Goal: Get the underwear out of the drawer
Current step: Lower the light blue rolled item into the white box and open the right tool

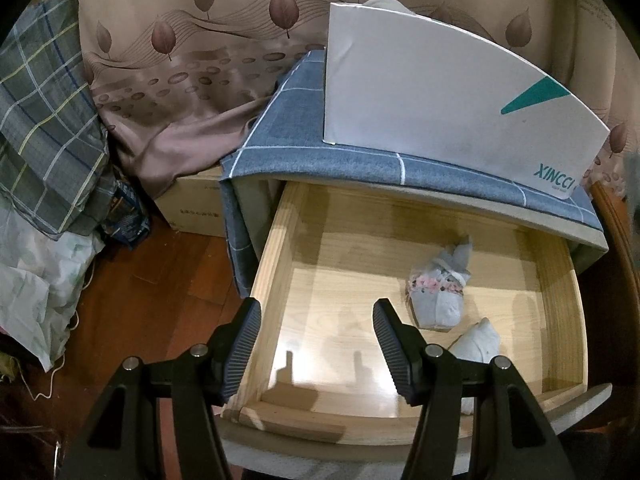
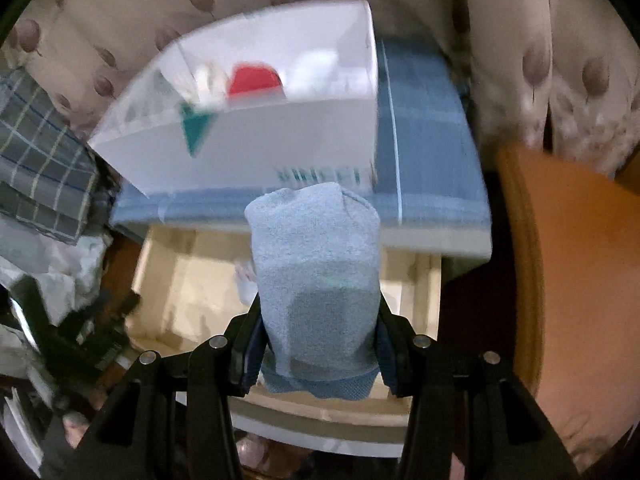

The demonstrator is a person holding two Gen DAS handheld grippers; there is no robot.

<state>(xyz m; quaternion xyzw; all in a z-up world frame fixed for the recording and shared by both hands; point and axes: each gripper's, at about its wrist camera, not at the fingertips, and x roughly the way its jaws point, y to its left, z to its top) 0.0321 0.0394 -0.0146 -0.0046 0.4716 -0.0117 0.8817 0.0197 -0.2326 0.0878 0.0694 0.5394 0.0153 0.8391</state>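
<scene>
The white box (image 1: 448, 96) read "XINCCI" in teal at its lower corner; the cardboard carton's (image 1: 192, 204) print was too small to read.

1. Left gripper (image 1: 316, 344), jaws spread wide, over the open wooden drawer (image 1: 276, 256).
2. Two rolled underwear bundles inside: floral-banded one (image 1: 438, 292), plain pale one (image 1: 478, 342) just beside.
3. White box (image 1: 440, 92) atop blue checked cloth (image 1: 304, 152).

From the right wrist we see everything smeared: the white box (image 2: 256, 152) has unreadable lettering, and its red and white contents stay unidentifiable. The blue rolled garment (image 2: 316, 276) hides most of the drawer (image 2: 188, 264). In the left view, a finger covers part of the white bundle (image 1: 478, 346).
</scene>
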